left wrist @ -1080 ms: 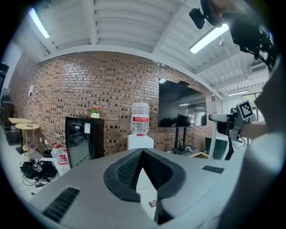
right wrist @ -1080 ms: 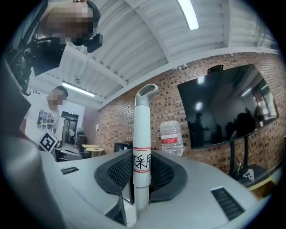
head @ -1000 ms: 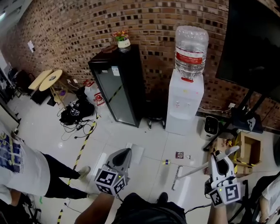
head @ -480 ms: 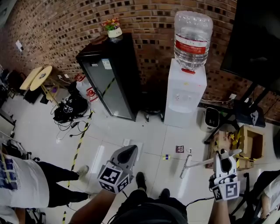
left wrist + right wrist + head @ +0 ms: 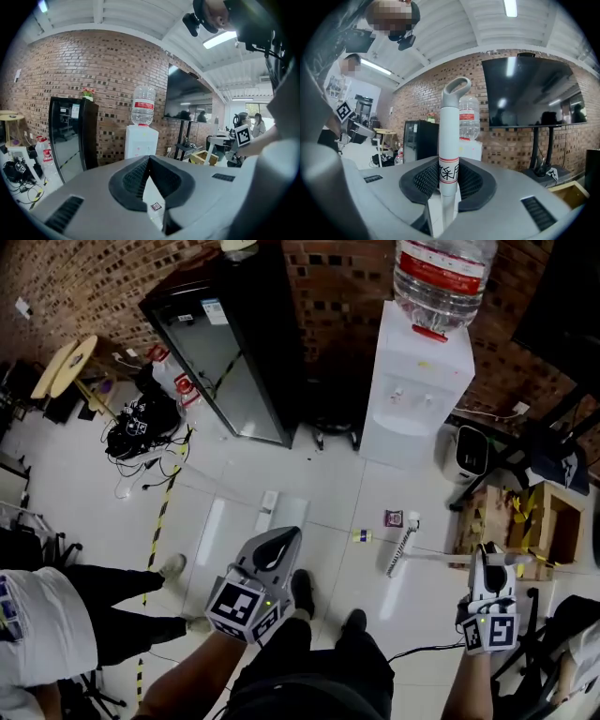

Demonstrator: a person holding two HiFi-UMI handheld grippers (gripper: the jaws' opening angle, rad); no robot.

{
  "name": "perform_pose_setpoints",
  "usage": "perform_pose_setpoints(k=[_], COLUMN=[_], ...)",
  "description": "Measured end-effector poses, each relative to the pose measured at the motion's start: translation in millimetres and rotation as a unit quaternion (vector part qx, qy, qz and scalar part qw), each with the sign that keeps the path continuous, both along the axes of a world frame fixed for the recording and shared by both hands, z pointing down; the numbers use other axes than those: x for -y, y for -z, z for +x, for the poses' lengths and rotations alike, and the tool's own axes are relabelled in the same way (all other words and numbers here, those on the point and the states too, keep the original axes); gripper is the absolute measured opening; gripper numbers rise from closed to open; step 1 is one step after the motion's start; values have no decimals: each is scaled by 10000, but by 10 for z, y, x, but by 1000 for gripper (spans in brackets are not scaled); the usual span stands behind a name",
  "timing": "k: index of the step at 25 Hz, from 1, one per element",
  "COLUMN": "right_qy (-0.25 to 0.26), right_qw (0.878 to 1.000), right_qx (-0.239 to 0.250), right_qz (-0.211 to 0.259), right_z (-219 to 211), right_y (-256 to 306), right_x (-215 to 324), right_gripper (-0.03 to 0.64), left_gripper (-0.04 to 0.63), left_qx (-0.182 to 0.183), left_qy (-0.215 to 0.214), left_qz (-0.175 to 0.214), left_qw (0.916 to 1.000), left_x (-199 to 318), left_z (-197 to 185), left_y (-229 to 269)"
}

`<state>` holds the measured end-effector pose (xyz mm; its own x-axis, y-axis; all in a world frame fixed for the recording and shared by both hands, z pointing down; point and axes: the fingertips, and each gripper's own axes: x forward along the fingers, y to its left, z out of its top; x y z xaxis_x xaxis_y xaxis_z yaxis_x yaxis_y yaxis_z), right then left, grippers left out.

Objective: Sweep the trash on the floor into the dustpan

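Left tool (image 5: 149,159): jaws closed, tips touching. We see nothing between them, only a wedge of floor (image 5: 281,474) showing through the gap behind the tips.

Right tool (image 5: 449,164): jaws clamped on a white handle (image 5: 448,136). The pads press it from both sides, at a label with red bands.

Handle, near end: it finishes in an open loop that sticks out past the right tool.

Handle, far end: in the head view it runs leftward, low across the floor, to a narrow head (image 5: 399,551). We cannot tell whether this head is a broom or a dustpan.

Trash 1: a small dark wrapper (image 5: 393,518) lies flat on the floor just beyond the top end of the head. We cannot tell whether they touch.

Trash 2: a yellow-and-blue scrap (image 5: 362,536) lies on the floor left of the head, near it but apart.

Our stance: both shoes (image 5: 302,592) are on the white tiles between the two tools, well short of the trash.

Beyond the trash: a white water dispenser (image 5: 412,381) stands against the brick wall, with a black cabinet (image 5: 225,352) to its left.

Right edge: an open cardboard box (image 5: 553,531) sits beside the right tool.

Left edge: a bystander (image 5: 56,615) in a white shirt and dark trousers stands well apart from the trash.
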<state>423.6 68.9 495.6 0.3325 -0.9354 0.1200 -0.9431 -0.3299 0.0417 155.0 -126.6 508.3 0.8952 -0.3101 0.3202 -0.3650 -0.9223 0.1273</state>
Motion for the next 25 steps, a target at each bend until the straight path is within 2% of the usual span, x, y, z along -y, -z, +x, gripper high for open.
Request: perform_pose_setpoints(k=[6,10,14,17,21,25], right_qy=[49,120,71,108,294,414], right_qw=[9993,9986,9989,9983,9963,9951], right_qx=[225,293,236,130,82,120], right_qz=[-299,-425,-398,-558,-797,-889], right_z=[82,53,83,72,-57,-241], right_y=[-770,-1130,-1233,-1293,-1355,-1414], right_x=[234,447,692,897,1213,1692], right_gripper=[104,103,103,103,103,103], left_gripper=[9,9,9,9,9,9], left_qx=[229,124,253,301,270,63], left_qy=[181,205,508,515,582,844], left_qz=[-104,-275,-306,-385,-538,-610], left_qw=[9995,9993,9979,9975,9965,9945], left_x=[167,231,414,484,570,925], left_z=[-23,-75,-186,-210,-315,-542], left_y=[-643,-960,-1224,-1418,-1517,-1465])
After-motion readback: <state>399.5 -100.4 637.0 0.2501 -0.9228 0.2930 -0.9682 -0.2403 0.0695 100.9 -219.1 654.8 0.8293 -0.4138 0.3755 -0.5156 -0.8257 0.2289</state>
